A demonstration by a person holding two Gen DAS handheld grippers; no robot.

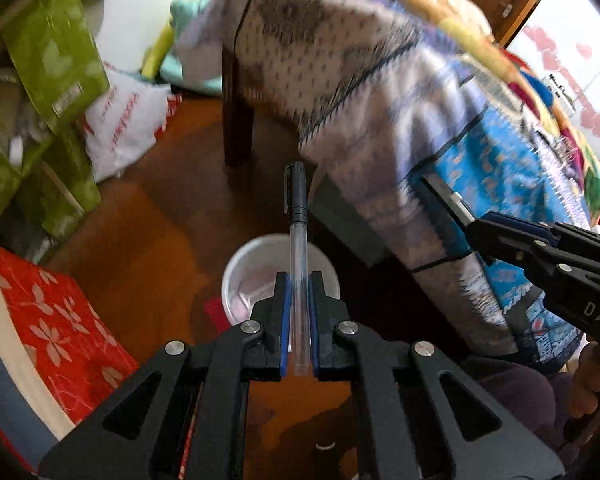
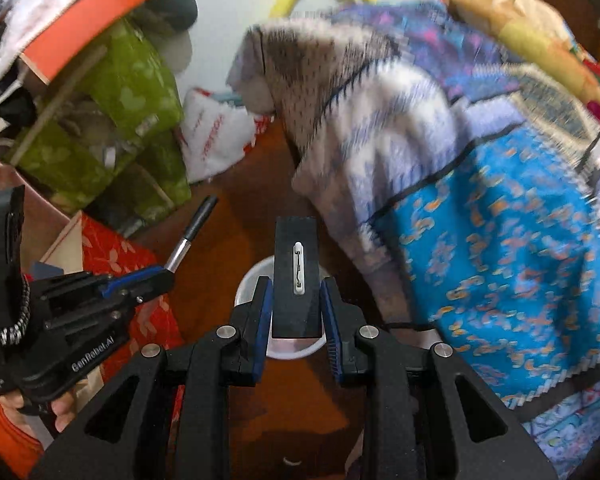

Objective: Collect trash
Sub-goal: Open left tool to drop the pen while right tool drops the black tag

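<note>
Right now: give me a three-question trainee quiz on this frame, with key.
1. True or false: the left gripper is shut on a pen.
2. The right gripper holds: A) a bottle B) a flat black block C) nothing.
3. Fill in: below both grippers, on the floor, stands a white ____.

Key: 1 true; 2 B; 3 bin.
</note>
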